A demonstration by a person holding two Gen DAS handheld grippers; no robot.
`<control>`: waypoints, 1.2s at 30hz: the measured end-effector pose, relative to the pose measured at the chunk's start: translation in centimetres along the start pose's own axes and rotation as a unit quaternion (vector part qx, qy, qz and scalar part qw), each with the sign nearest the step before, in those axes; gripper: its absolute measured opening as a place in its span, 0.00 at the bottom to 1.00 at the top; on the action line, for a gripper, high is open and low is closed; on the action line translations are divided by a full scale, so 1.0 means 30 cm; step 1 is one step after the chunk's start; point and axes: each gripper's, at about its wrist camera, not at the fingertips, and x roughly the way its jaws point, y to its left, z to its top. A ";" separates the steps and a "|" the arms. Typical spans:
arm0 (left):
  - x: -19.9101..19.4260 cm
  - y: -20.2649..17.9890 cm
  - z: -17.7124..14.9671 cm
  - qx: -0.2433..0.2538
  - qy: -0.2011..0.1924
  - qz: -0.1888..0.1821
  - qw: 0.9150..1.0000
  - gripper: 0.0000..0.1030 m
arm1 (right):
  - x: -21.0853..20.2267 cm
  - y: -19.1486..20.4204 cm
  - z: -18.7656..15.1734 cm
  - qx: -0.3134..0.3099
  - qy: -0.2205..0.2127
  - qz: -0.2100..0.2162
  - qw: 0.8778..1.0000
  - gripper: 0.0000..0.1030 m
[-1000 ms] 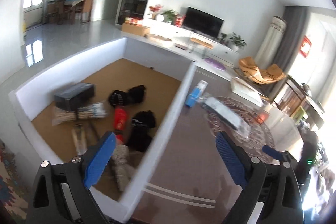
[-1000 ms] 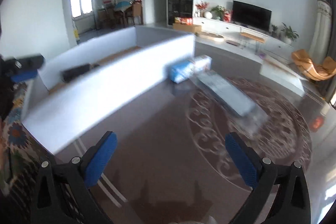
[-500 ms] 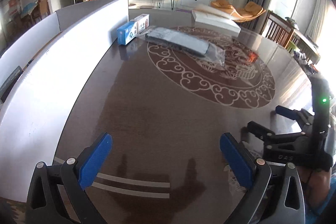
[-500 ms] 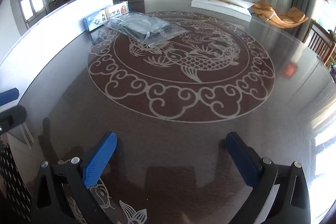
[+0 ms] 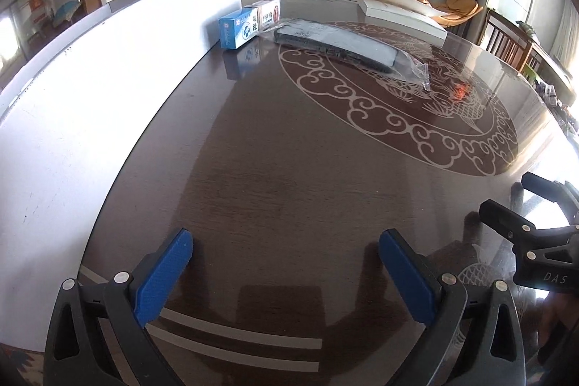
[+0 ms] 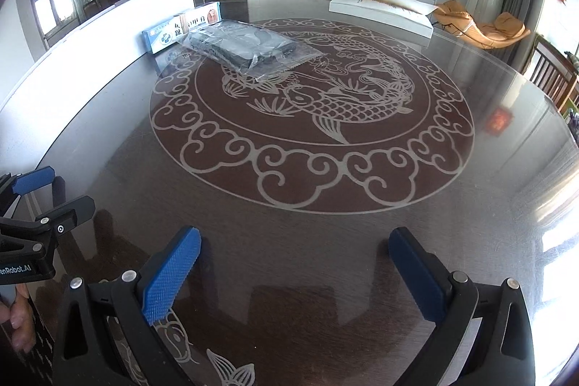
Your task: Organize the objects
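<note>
Dark glossy wood with a pale carp-and-cloud inlay makes up the surface (image 6: 488, 241), and both tools hover low over its near edge, empty. Left hand-held gripper (image 5: 286, 263): blue pads spread wide, nothing between them. Right hand-held gripper (image 6: 295, 263): likewise wide, nothing held. The two sit side by side, each visible at the rim of the other's view. Task things lie far ahead, well apart from both tools, bunched at the far-left part of the surface beside the white bin wall (image 5: 90, 104). Bagged dark item (image 6: 249, 51), long and flat in clear crinkled plastic, lies on the inlay's far-left rim; its long axis runs diagonally, far-left to near-right, so its near end points roughly toward the right tool's side. Blue carton (image 5: 239, 28) stands just left of the bag's far end, close against the bin wall, and a white-and-red carton (image 5: 269, 13) sits just behind it, apparently touching, though the fisheye makes that hard to settle. Judgement: the bag is the nearest target, about straight ahead for the right tool and ahead-right for the left; the right is probably better placed for its near end, the left for the cartons by the wall. Either reach would need a long forward travel and a turn of the wrist to close across the bag's short width.
</note>
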 end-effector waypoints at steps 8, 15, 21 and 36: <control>0.000 -0.001 -0.003 -0.001 -0.010 0.003 1.000 1.00 | 0.001 0.000 0.000 0.000 0.000 0.000 1.000 1.00; 0.000 -0.005 -0.004 -0.001 -0.012 0.004 1.000 1.00 | 0.000 0.000 0.000 0.000 0.000 0.000 1.000 1.00; 0.000 -0.004 -0.004 -0.001 -0.012 0.004 1.000 1.00 | 0.000 0.000 -0.001 0.000 0.000 0.000 1.000 1.00; 0.000 -0.004 -0.005 -0.002 -0.012 0.004 1.000 1.00 | 0.000 0.000 -0.001 0.000 0.000 0.000 1.000 1.00</control>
